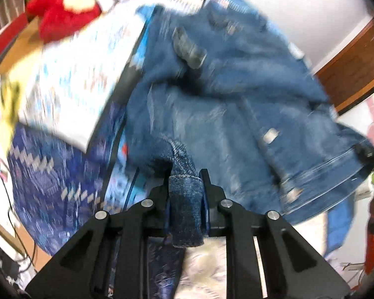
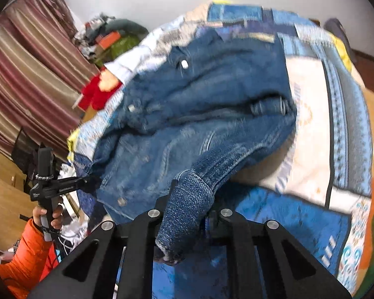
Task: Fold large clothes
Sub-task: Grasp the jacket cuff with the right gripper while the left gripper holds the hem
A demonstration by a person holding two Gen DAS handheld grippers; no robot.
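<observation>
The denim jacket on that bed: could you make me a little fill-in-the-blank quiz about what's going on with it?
1. The jacket is made of blue ____.
2. The left gripper is shut on a ____ of the jacket.
3. The jacket lies on a patterned ____, while the right gripper is also shut on it.
4. The soft toy beyond the jacket is mostly ____.

Missing words: denim; cuff; blanket; red
</observation>
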